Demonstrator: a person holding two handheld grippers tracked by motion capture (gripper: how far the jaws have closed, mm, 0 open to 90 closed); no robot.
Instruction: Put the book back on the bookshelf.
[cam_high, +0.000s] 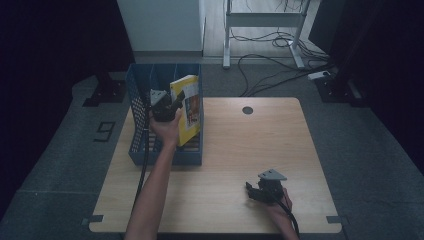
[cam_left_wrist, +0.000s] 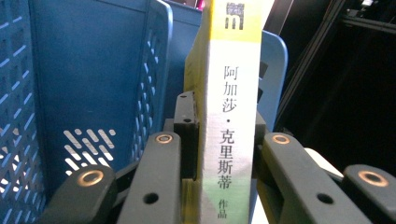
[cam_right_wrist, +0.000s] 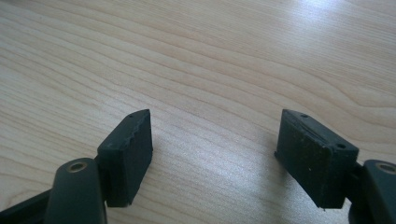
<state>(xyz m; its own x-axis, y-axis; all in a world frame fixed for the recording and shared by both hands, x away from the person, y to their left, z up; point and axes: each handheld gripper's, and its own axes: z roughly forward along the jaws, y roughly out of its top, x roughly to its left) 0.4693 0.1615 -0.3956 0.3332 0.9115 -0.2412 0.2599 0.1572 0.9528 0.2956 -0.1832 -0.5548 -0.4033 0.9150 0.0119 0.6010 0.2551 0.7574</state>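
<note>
In the high view, the left gripper (cam_high: 172, 103) holds a yellow paperback book with a white spine (cam_high: 186, 107) upright over the blue perforated plastic file rack (cam_high: 137, 127), which stands at the left part of the light wooden table (cam_high: 235, 150); the book's lower end sits inside the rack's right-hand compartment, leaning a little against the rack's wall. The step in hand looks like lowering the book into that slot, and to do it well the book should stay vertical, go straight down between the dividers, and be let go only once its bottom edge rests on the rack's floor. The right gripper (cam_high: 253, 192) rests low at the near right of the table, well apart from the rack. I count one book, one rack with three compartments as far as I can tell, one table and two grippers. In the left gripper view, the jaws are clamped on the book (cam_left_wrist: 233, 116) across its thickness, the white spine with printed black characters facing the camera and the blue rack (cam_left_wrist: 93, 84) wall and a divider just beside it to the left; the grip sits low on the spine, so a slow descent would guard against the book tipping. In the right gripper view, the right gripper (cam_right_wrist: 212, 154) has its jaws standing wide apart with nothing between them, just above the bare wooden table (cam_right_wrist: 210, 56).
</note>
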